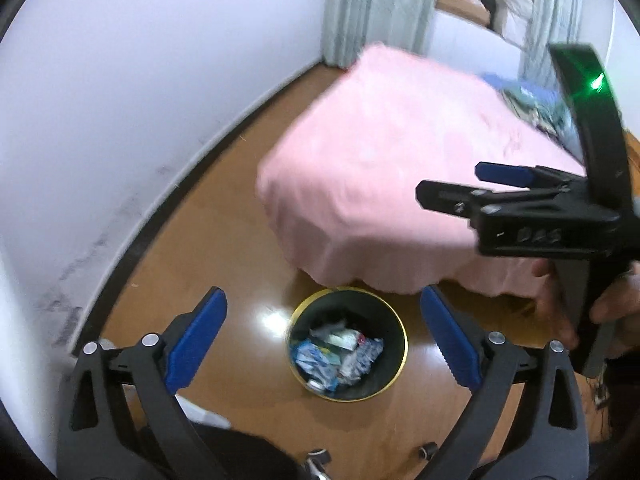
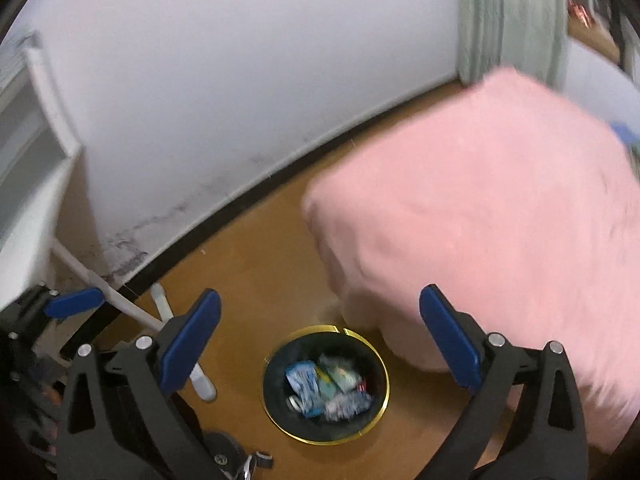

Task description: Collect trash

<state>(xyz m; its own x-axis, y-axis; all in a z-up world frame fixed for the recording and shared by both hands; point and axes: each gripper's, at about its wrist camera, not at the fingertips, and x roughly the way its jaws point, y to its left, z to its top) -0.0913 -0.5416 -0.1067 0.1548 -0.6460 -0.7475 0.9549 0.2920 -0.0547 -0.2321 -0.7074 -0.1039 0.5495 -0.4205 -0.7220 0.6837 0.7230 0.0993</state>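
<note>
A round black trash bin with a gold rim [image 1: 394, 322] stands on the wooden floor by the bed; it shows in the right wrist view too [image 2: 276, 354]. Crumpled blue and white wrappers [image 1: 340, 354] lie inside it [image 2: 326, 386]. My left gripper [image 1: 324, 344] is open and empty, high above the bin. My right gripper [image 2: 320, 344] is open and empty, also above the bin. In the left wrist view the right gripper [image 1: 460, 186] hangs at the right over the bed corner, seen from the side.
A bed with a pink cover [image 1: 380, 160] stands right of the bin. A white wall with a dark baseboard [image 1: 120, 120] runs along the left. White furniture [image 2: 36, 184] stands at far left. Curtains [image 1: 372, 12] hang at the back.
</note>
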